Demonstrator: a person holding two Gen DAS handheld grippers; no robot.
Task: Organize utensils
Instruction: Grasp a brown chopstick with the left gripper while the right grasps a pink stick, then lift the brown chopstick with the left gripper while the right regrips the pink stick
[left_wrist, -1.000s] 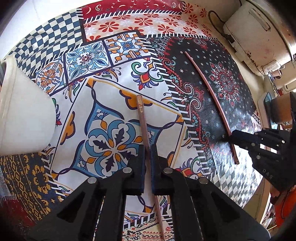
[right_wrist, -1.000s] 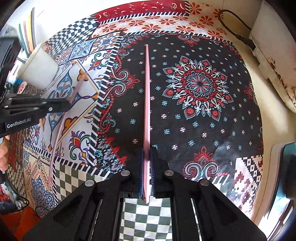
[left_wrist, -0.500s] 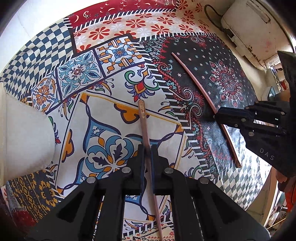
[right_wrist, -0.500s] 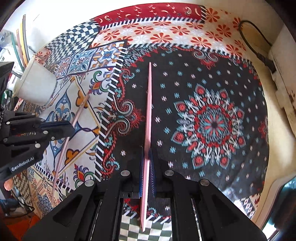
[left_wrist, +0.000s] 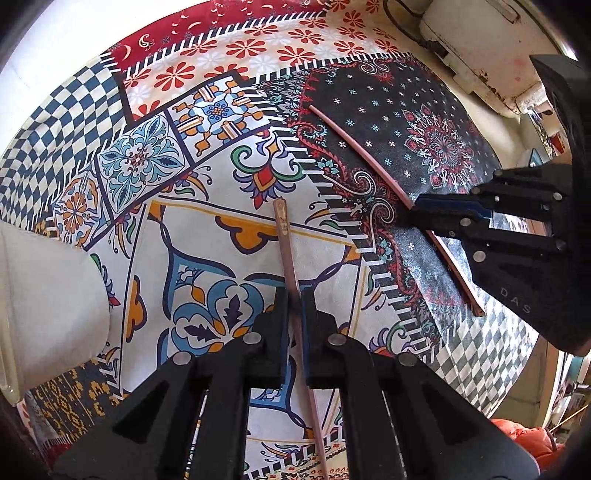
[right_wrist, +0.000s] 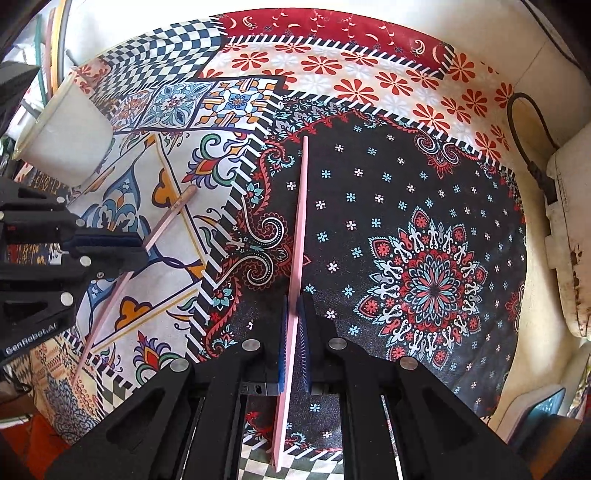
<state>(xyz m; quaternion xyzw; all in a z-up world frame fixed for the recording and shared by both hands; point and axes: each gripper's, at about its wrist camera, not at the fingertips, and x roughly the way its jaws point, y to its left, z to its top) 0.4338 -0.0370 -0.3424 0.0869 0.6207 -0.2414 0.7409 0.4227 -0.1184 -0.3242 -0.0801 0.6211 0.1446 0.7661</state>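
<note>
Each hand has a chopstick pinched: the left gripper (left_wrist: 294, 306) clamps one chopstick (left_wrist: 286, 243) over the tablecloth's (left_wrist: 229, 48) white-tiled middle, the right gripper (right_wrist: 294, 325) clamps the other chopstick (right_wrist: 300, 221) over the dark patch. I'd say this is the carrying step; next they need tipping upright into the white cup (right_wrist: 62, 136) at the cloth's left edge

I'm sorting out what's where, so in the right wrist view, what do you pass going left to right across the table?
White cup → left hand-held gripper holding a pink chopstick → second pink chopstick in the right hand-held gripper → black cable.
</note>
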